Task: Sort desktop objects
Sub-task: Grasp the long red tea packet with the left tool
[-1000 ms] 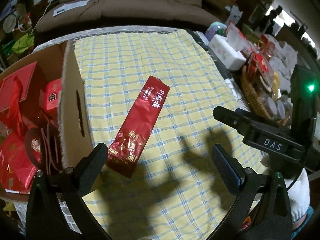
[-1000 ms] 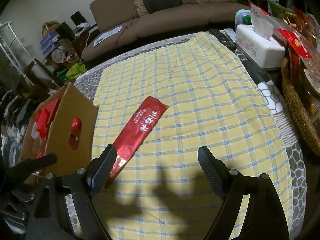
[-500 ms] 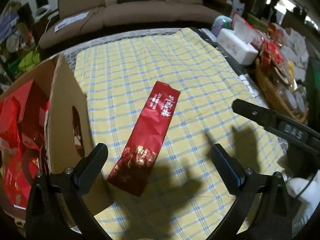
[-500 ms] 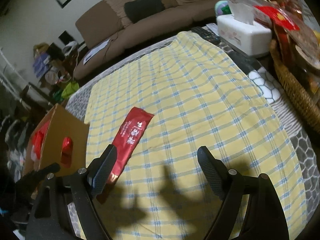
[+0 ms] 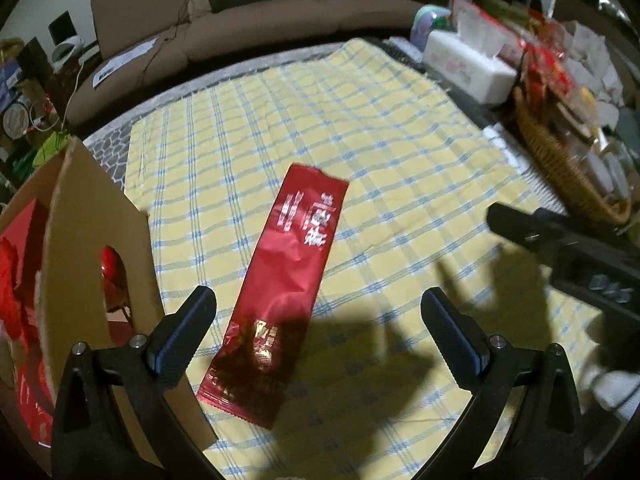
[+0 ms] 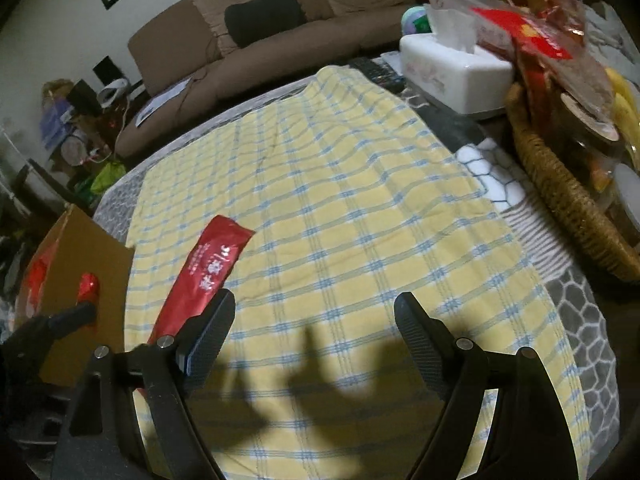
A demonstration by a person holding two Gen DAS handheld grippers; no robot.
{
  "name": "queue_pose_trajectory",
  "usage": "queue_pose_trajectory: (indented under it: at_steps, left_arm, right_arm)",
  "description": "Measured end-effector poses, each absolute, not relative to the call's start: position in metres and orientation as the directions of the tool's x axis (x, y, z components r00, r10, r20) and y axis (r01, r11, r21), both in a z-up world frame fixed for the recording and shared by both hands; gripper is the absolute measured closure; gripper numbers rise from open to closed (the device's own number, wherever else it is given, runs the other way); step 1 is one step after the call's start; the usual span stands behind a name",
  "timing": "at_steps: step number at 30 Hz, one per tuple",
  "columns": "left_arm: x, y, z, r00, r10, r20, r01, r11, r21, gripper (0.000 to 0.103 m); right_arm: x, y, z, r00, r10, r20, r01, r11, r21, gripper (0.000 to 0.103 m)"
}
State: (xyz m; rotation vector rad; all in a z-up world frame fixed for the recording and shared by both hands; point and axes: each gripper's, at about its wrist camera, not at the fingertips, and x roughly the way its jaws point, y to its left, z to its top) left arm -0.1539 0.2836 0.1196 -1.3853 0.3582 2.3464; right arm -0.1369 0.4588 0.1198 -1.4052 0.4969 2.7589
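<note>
A long red foil packet (image 5: pixel 286 276) with white lettering lies flat on the yellow checked cloth (image 5: pixel 392 168), its near end in shadow. My left gripper (image 5: pixel 318 322) hovers open just above that near end, the packet lying between its fingers without touching them. In the right wrist view the same red packet (image 6: pixel 208 268) lies to the left, partly hidden behind my left fingertip. My right gripper (image 6: pixel 314 330) stands open over bare cloth (image 6: pixel 340 200) with nothing between its fingers. It shows in the left wrist view as a black bar (image 5: pixel 560 240).
An open cardboard box (image 5: pixel 84 248) with red packages stands at the cloth's left edge, also seen as the box (image 6: pixel 84 276). A wicker basket (image 6: pixel 568 200) of goods and a white tissue box (image 6: pixel 452 68) sit on the right. A brown sofa (image 5: pixel 248 16) lies beyond the table.
Both grippers have sunk toward the table. The left one has swung right and closer, so the red packet now lies between its fingers instead of at its left fingertip.
</note>
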Motion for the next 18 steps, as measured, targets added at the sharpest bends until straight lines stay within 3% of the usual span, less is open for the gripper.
queue_pose_trajectory:
  at_steps: [18]
  left_arm:
    - [-0.187,0.268,0.052,-0.372,0.142,-0.917,-0.387,-0.922,0.015,0.001]
  right_arm:
    - [-0.144,0.447,0.089,-0.569,-0.194,-0.799,-0.159,-0.927,0.339,0.019]
